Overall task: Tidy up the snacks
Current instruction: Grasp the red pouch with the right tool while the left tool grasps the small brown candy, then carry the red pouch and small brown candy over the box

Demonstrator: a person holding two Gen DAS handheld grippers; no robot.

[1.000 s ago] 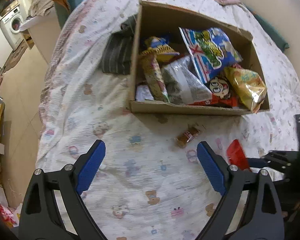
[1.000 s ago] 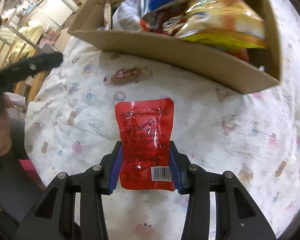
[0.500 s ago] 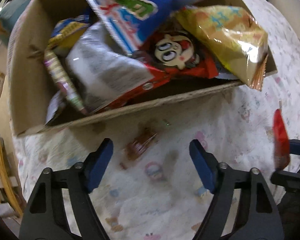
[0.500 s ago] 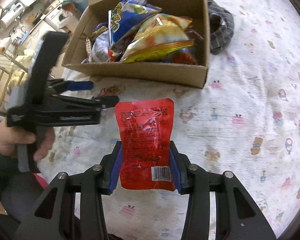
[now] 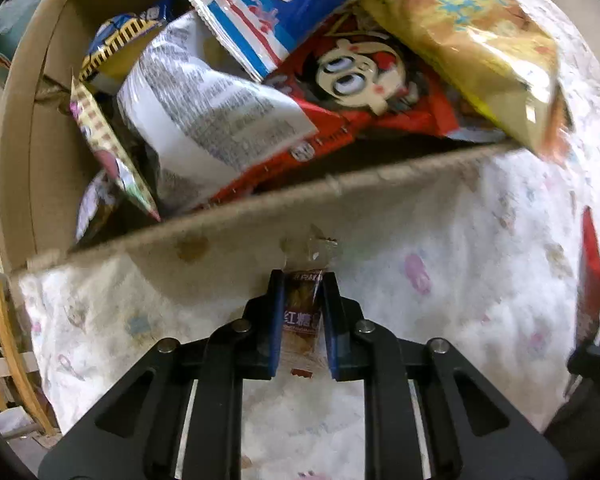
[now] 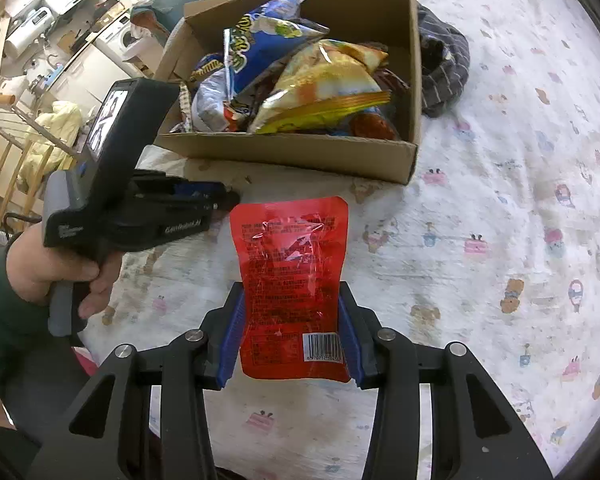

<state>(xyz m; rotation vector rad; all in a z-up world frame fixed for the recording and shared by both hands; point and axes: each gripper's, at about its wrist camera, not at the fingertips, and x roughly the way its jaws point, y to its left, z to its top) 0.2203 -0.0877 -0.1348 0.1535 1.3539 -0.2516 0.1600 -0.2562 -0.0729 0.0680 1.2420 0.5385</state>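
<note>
Since the earlier frames we note the left gripper [image 5: 302, 312] has dropped from a wide-open hover over the bed to the sheet just before the box's near wall, and its blue fingers [image 5: 274, 320] have closed on the small brown snack bar [image 5: 300, 312] that lay loose there. The bar now stands pinched between the pads, its crinkled clear end poking up toward the cardboard. The right gripper [image 6: 292, 320] has hardly changed: fingers clamped on the lower sides of a glossy red pouch [image 6: 290, 276], barcode at its lower corner, held above the bed a little back from the box.

Cardboard box [image 6: 300, 156]: open-topped, plain brown, sitting on the bed sheet [image 6: 500, 200]. Inside, a loose heap of crinkly foil bags: a blue bag [image 5: 260, 12] with a flag print on top, a yellow-gold bag [image 5: 472, 44] leaning over the near right corner, a red bag [image 5: 364, 88] with a cartoon face beneath, a white bag [image 5: 204, 120] covered in fine print, and narrower patterned packets at the left wall.

Sheet is white, wrinkled, with small cartoon prints. A dark striped cloth [image 6: 444, 68] lies bunched against the box's far right side. A hand [image 6: 56, 268] in a dark sleeve grips the left gripper's handle.
</note>
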